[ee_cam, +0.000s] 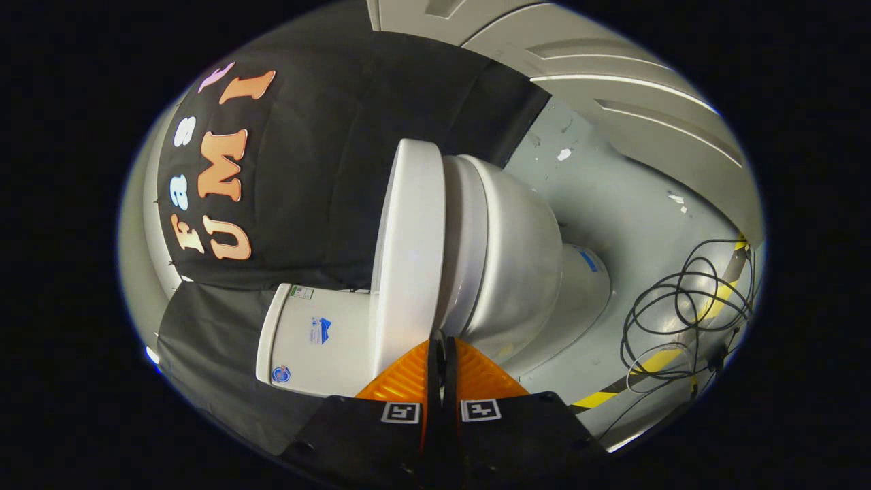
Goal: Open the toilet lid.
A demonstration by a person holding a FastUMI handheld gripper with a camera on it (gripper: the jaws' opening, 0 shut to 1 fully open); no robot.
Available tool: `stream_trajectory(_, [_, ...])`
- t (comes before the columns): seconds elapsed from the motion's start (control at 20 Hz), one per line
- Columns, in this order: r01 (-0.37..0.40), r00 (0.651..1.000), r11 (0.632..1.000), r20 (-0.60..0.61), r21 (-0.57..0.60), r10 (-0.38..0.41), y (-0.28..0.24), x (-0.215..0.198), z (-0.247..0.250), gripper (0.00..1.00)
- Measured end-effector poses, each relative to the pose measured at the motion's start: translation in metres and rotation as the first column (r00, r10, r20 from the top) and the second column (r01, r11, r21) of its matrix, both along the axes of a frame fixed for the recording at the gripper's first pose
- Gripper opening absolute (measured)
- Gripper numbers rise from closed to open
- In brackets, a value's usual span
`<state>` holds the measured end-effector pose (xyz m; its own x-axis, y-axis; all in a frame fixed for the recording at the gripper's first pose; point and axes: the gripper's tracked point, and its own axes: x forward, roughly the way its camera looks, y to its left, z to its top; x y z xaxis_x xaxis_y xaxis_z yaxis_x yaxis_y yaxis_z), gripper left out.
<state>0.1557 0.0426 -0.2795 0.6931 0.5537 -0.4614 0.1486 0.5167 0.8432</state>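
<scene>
- Your gripper (442,348) had its fingers pressed nearly together, with the toilet lid (408,258) just ahead of the tips.
- I couldn't tell whether they pinched its edge.
- With so thin a hold, the lid could have slipped free and dropped onto the bowl (517,258).

Tool (441,344) fingers are sitting pressed together with barely a slit between them; the tips are meeting the lid (408,258) edge, and whether they're actually pinching the lid rim or just lying against it can't be told. The finger bases are covering the near end of the lid and the seat (466,238). The lid is hiding the bowl (517,258) opening. The tank (306,337) is being partly covered by the lid and the tool body, its stickers too small to make out. Cable coil (680,313) is running off past the view's edge; the floor (612,197) is getting cut off there too.
</scene>
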Motion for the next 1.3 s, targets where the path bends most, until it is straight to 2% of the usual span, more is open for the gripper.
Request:
stream_trajectory(0.25, [0.047, 0.999, 0.988, 0.011, -0.145, -0.046, 0.003, 0.002, 0.008, 0.08])
stream_trajectory(0.45, [0.058, 0.998, 0.98, 0.028, -0.193, -0.053, 0.005, 0.001, 0.017, 0.08])
stream_trajectory(0.6, [0.059, 0.996, 0.961, 0.073, -0.272, -0.04, 0.009, 0.003, 0.031, 0.08])
stream_trajectory(0.8, [0.077, 0.989, 0.917, 0.148, -0.39, -0.02, 0.018, 0.009, 0.062, 0.08])
stream_trajectory(1.1, [0.08, 0.984, 0.855, 0.179, -0.513, 0.015, 0.034, 0.011, 0.098, 0.08])
stream_trajectory(1.3, [0.089, 0.975, 0.781, 0.213, -0.618, 0.058, 0.049, 0.011, 0.123, 0.08])
